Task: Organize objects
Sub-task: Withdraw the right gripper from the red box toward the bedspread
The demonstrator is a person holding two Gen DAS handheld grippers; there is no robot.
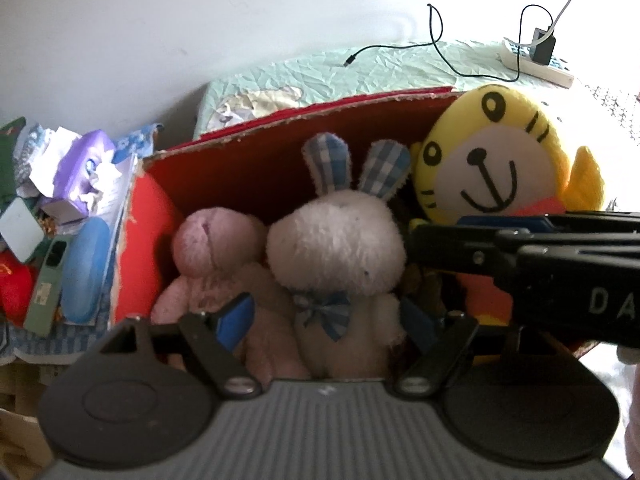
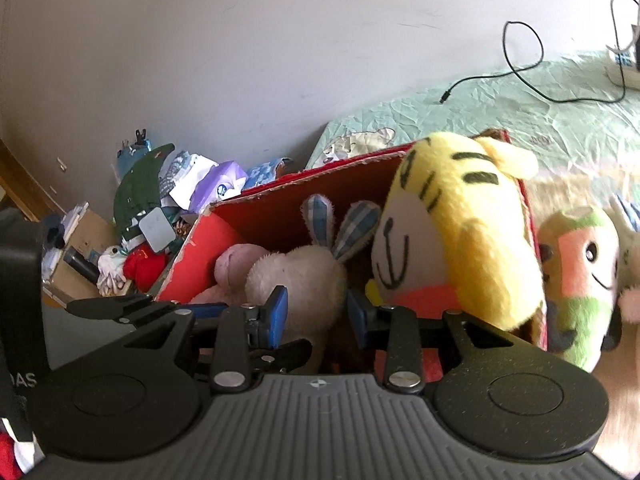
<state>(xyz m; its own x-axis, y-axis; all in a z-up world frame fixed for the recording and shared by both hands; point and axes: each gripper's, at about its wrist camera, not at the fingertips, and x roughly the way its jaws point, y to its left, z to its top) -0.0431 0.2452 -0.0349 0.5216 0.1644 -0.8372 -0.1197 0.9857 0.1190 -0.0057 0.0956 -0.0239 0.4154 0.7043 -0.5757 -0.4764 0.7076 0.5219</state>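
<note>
Blue-padded left gripper sits wide open, holding nothing, straddling a white fluffy plush rabbit with blue checked ears just ahead. Right gripper, also open and empty, hovers beside the same rabbit. Rabbit stands upright in a red cardboard box, long axis vertical, ears up, face away from the left gripper. Pink plush bear touches its left side; yellow striped tiger plush leans right of it, over the box edge. Risk: closing could snag the bear, or the grippers collide.
</note>
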